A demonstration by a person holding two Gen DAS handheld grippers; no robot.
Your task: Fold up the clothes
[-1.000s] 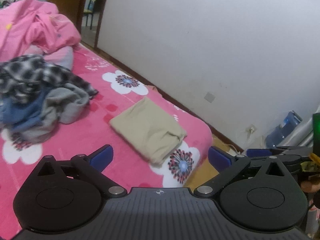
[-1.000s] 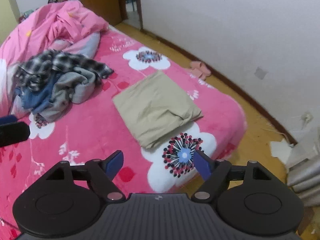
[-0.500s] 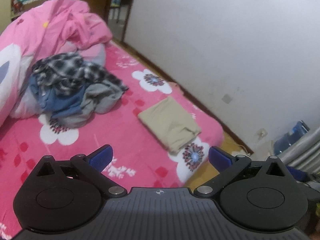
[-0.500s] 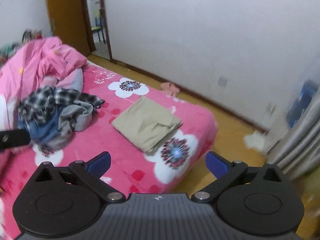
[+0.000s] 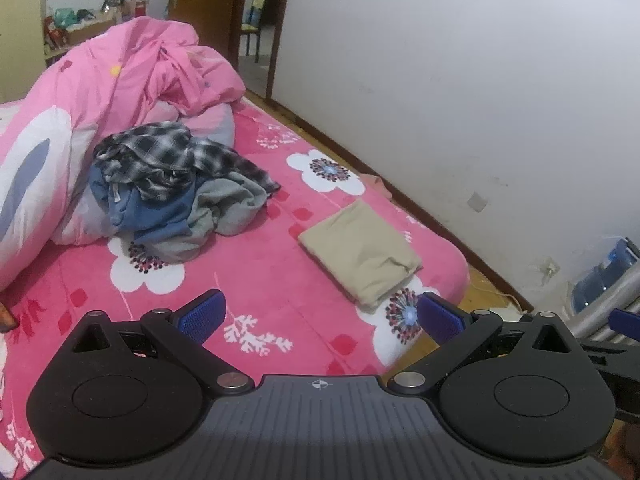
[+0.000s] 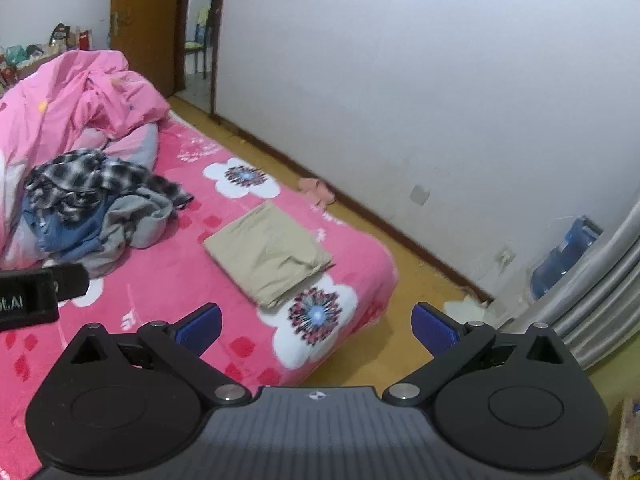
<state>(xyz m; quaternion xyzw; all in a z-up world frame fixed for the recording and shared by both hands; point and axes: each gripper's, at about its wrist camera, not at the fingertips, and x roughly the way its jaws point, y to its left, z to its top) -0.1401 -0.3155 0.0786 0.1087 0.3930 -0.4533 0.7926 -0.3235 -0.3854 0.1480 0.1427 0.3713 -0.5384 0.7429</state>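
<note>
A folded beige garment [image 5: 360, 252] lies flat on the pink flowered bed [image 5: 256, 276] near its foot corner; it also shows in the right wrist view [image 6: 270, 252]. A heap of unfolded clothes [image 5: 172, 184], plaid, blue and grey, sits further up the bed, also in the right wrist view [image 6: 92, 204]. My left gripper [image 5: 320, 314] is open and empty, held well back above the bed's near edge. My right gripper [image 6: 316, 326] is open and empty, above the bed's foot corner and the floor. The left gripper's body [image 6: 28, 292] shows at the right view's left edge.
A crumpled pink duvet [image 5: 120, 92] fills the head of the bed. A white wall [image 5: 460, 100] runs along the right side, with a strip of wooden floor [image 6: 420, 280] and pink slippers [image 6: 318, 192]. A blue water jug [image 6: 564, 256] and grey curtain [image 6: 600, 276] stand at right.
Both grippers have pulled back and up from the bed, so the folded garment and the heap look smaller and farther. The right gripper's jaws have widened. Nothing on the bed moved.
</note>
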